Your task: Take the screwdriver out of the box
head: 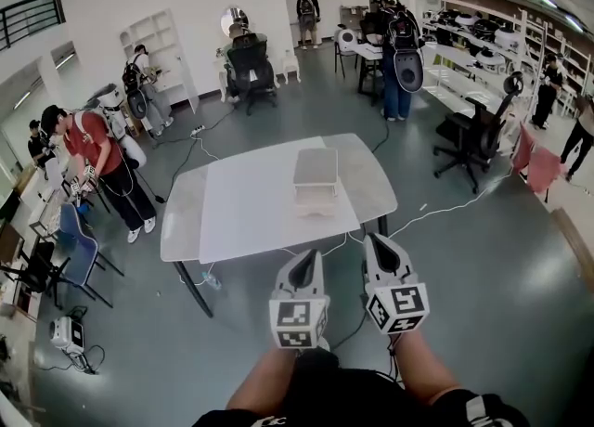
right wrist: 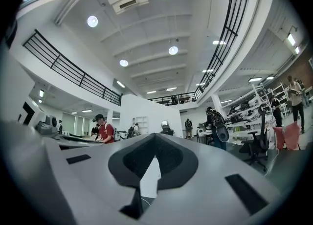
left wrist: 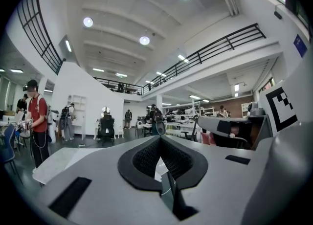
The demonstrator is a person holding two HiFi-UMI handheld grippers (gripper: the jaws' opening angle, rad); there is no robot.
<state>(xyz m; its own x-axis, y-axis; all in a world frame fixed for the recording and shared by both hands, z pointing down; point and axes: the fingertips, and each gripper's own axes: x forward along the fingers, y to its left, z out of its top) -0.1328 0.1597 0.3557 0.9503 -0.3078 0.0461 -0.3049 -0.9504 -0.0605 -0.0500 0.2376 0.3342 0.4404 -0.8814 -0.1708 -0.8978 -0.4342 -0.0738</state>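
Screwdriver not visible in any view; box [head: 316,173], grey top, sits on the counter [head: 241,216] well ahead of both sets of jaws, straight ahead of the left ones, ahead and left of the right ones; left gripper [head: 304,265] jaws pressed together, nothing between; right gripper [head: 381,251] likewise pressed together, empty; both side by side, tips near the counter's near edge.

The box [head: 316,179] you are after stands upright on the white table [head: 241,216], toward its far right part and well in from the edges. It is pale grey and rectangular, with a flat lid closed on top and a lighter, whiter body below. A short side faces you. What lies inside is hidden from you.
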